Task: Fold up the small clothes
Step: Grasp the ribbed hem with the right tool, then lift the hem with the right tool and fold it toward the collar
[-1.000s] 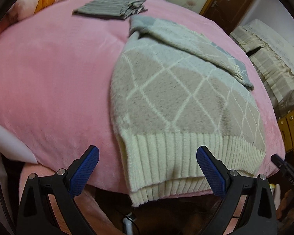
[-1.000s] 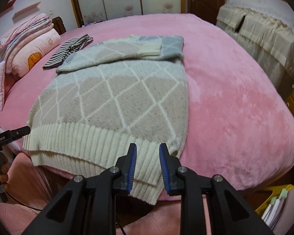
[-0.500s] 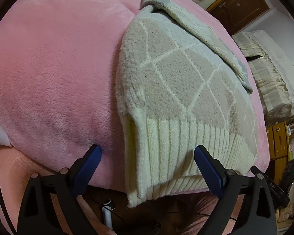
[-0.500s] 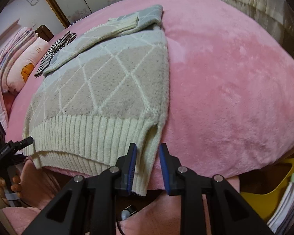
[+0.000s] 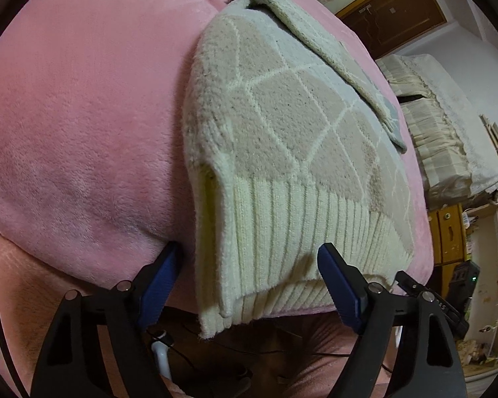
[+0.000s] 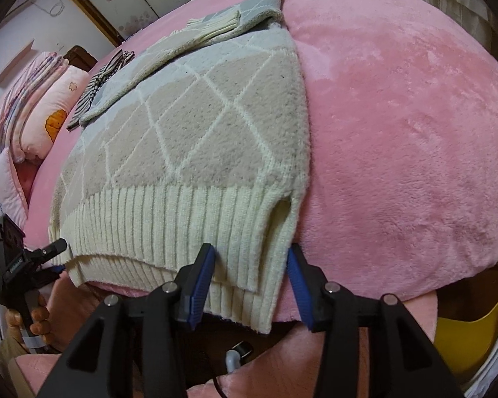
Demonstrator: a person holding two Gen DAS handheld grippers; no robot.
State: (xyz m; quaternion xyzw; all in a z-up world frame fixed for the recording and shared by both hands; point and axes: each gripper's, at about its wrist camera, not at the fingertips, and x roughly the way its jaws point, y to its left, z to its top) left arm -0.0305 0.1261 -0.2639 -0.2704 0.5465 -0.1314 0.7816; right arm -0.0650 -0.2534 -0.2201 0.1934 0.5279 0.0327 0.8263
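Note:
A cream and beige diamond-pattern knitted sweater (image 5: 292,126) lies on a pink bed (image 5: 83,106), sleeves folded across its upper part, ribbed hem hanging over the near edge. My left gripper (image 5: 249,282) is open, its blue pads straddling the hem's left corner. The sweater shows in the right wrist view (image 6: 196,139) too, on the same bed (image 6: 398,132). My right gripper (image 6: 252,282) is open, its blue pads on either side of the hem's right corner. The left gripper (image 6: 46,255) also shows there at the hem's far left.
A striped folded garment (image 6: 96,89) lies beyond the sweater's top. Pink pillows (image 6: 49,109) are stacked at the head of the bed. A cream-covered piece of furniture (image 5: 448,126) and a yellow cabinet (image 5: 448,235) stand to the right of the bed.
Both grippers moved forward and down to the hem. The right gripper opened from nearly closed and now straddles the right corner. The left pads now straddle the left corner.

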